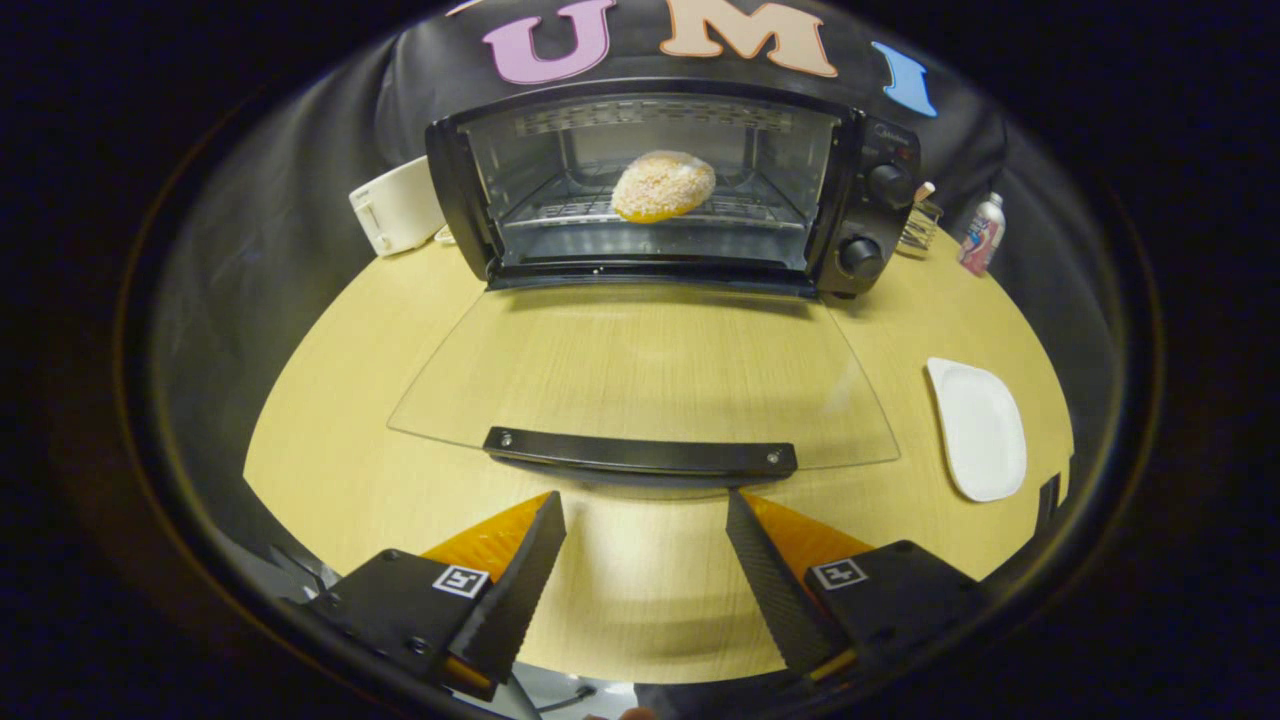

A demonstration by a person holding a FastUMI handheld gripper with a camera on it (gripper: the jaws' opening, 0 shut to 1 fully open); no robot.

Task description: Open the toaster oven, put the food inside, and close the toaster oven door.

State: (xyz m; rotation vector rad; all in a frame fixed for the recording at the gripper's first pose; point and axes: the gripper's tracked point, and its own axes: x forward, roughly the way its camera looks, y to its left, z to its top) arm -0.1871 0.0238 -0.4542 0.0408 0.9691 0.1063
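Hovering spread and empty, the gripper is facing the door handle while the food is sitting inside the toaster oven; a shallow grip risks slipping off

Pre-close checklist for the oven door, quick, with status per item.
1. Food on the rack inside the toaster oven: ok.
2. Nothing lying on the open glass door: ok.
3. Door handle just ahead of the fingers, unobstructed: ok.
4. Gripper open and empty, fingers apart wide enough to take the handle: ok.
5. Plate off to the side of the door's swing: ok.
6. Oven switched off at the knobs: cannot tell.
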